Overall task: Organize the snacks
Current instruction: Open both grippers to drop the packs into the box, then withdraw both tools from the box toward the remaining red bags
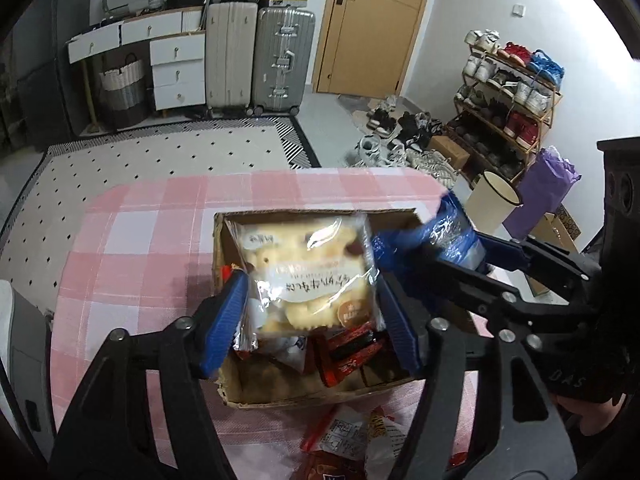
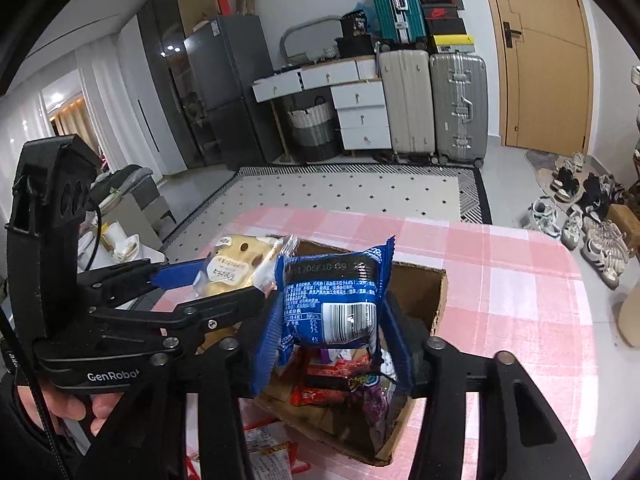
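Note:
My left gripper (image 1: 312,316) is shut on a clear pack of yellow biscuits (image 1: 308,272) and holds it above the open cardboard box (image 1: 218,240). My right gripper (image 2: 332,336) is shut on a blue snack packet (image 2: 332,300) and holds it over the same box (image 2: 436,300). The two grippers are side by side; the blue packet also shows in the left wrist view (image 1: 452,232), and the biscuit pack in the right wrist view (image 2: 236,268). Red and purple snack packs (image 2: 340,384) lie inside the box.
The box sits on a table with a pink checked cloth (image 1: 140,240). Loose snack packets (image 1: 348,440) lie on the cloth in front of the box. Beyond the table are a rug, suitcases (image 1: 256,64), drawers and a shoe rack (image 1: 504,108).

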The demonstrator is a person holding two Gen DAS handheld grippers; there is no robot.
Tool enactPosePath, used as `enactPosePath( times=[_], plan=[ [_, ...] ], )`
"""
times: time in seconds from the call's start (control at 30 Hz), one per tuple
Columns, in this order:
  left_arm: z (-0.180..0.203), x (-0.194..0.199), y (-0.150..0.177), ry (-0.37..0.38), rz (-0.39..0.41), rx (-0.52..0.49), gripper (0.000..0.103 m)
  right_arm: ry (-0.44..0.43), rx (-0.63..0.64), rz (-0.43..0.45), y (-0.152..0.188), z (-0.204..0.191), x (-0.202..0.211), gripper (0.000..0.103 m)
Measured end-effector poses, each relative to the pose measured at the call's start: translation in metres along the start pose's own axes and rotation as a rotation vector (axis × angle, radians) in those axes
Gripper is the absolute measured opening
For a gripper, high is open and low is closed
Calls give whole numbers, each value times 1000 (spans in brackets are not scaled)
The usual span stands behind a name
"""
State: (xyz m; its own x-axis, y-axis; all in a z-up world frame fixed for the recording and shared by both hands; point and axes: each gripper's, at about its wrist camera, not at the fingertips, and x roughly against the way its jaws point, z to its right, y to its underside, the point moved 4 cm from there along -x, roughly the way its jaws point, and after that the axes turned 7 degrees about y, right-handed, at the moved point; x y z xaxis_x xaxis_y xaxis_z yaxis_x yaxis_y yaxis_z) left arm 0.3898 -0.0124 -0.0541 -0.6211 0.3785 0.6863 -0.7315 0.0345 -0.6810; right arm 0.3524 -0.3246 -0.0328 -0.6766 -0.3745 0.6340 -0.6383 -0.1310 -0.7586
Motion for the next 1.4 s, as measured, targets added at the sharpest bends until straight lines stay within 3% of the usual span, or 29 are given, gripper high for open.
enactPosePath(
  times=[0.03,0.1,0.17,0.87,1.13,1.27,1.4],
  plan=[
    [-1,-1,1,1,-7,-2,67,-12,-3,-5,0,1,0,58],
    [0,-1,2,-22,-13,-20,76,-35,-6,9,-1,3,3,77],
    [2,3,2,-33,7,-38,81,-9,-4,40,-2,8,10,87],
    [38,103,33,-61,104,-67,84,3,-31,194,2,7,126,92],
    [56,135,49,-69,125,-98,101,-9,-23,269,19,-5,176,93],
    [67,153,56,-71,152,-111,102,-5,-28,309,27,-10,200,100],
    [75,168,61,-99,175,-116,102,-19,-37,325,39,-13,218,101]
  ],
)
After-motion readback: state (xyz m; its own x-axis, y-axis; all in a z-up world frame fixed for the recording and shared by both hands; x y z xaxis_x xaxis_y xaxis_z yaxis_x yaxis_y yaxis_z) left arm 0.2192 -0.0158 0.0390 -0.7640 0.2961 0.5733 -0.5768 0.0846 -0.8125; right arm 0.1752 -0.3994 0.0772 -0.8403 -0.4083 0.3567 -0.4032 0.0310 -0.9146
